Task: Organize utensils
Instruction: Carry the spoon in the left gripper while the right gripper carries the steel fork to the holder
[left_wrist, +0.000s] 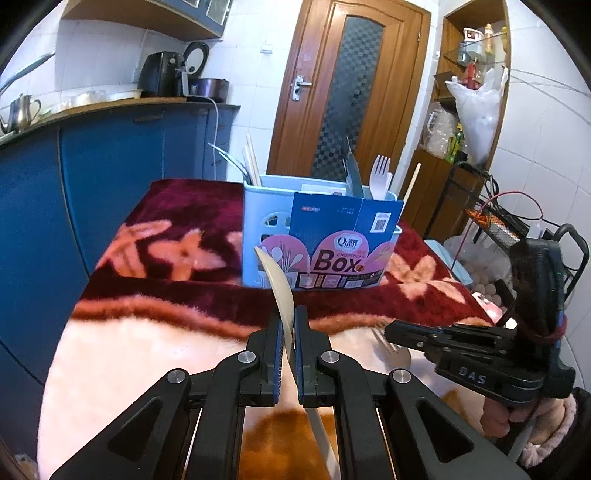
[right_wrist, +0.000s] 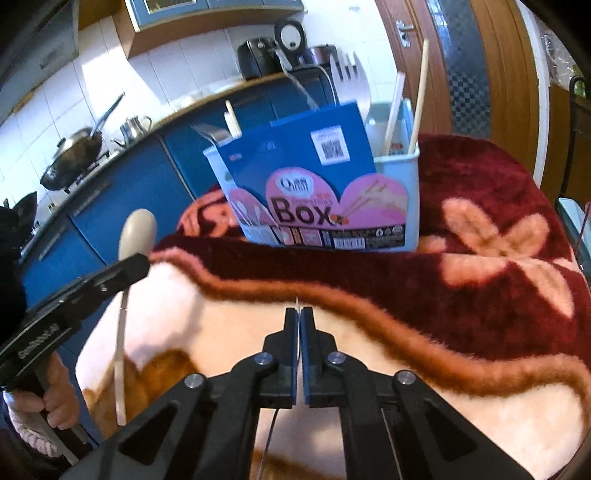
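Observation:
A light blue utensil basket (left_wrist: 255, 229) with a "Box" card on its front stands on the blanket-covered table; it also shows in the right wrist view (right_wrist: 400, 173). It holds chopsticks (left_wrist: 253, 158), a white fork (left_wrist: 380, 175) and other utensils. My left gripper (left_wrist: 288, 314) is shut on a beige spoon (left_wrist: 279, 280), held above the table short of the basket; the spoon also shows in the right wrist view (right_wrist: 138, 230). My right gripper (right_wrist: 298, 314) is shut on a thin metal utensil seen edge-on; in the left wrist view a fork (left_wrist: 388, 345) shows at its tip.
A red and pink floral blanket (left_wrist: 177, 240) covers the table. Blue kitchen cabinets (left_wrist: 110, 166) with a counter, pots and a wok (right_wrist: 70, 155) stand to the left. A wooden door (left_wrist: 343, 88) is behind. A wire rack (left_wrist: 491, 218) and bags stand on the right.

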